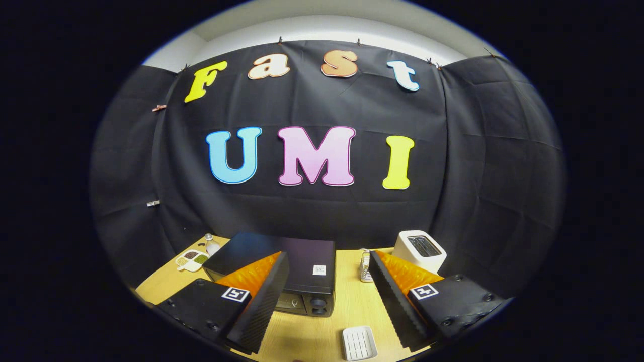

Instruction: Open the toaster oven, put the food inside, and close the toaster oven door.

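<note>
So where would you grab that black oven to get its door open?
Probably at the top edge of the door on the oven's front face, coming from above and in front. The front faces the hand-held gripper, whose fingers are open and empty above the table. No handle is clear from here, so look closer before you close on it.

Black toaster oven (297, 274), white toaster (420, 250), light wood-grain table (352, 301).
</note>
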Demonstrator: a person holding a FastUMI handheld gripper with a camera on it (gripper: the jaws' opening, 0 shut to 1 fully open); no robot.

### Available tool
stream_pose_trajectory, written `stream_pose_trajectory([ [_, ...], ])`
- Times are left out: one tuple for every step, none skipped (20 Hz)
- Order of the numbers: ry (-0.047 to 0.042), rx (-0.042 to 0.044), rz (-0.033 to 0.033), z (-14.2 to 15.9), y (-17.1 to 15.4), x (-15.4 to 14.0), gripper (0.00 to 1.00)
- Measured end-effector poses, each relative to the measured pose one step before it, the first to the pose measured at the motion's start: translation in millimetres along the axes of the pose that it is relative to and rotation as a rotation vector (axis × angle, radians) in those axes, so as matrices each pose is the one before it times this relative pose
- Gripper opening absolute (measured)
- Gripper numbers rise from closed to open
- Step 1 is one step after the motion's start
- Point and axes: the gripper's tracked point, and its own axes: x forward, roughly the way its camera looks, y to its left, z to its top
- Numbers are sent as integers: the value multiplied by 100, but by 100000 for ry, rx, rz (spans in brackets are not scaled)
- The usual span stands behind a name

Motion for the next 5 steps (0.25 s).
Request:
stream_pose_trajectory([
  [116,541,139,-52,-97,-35,99],
  [144,53,-71,9,-155,-16,99],
  [113,-181,-229,-14,-143,-51,99],
  [125,5,-145,-23,-48,1,99],
  [298,274,69,-94,22,-49,99],
])
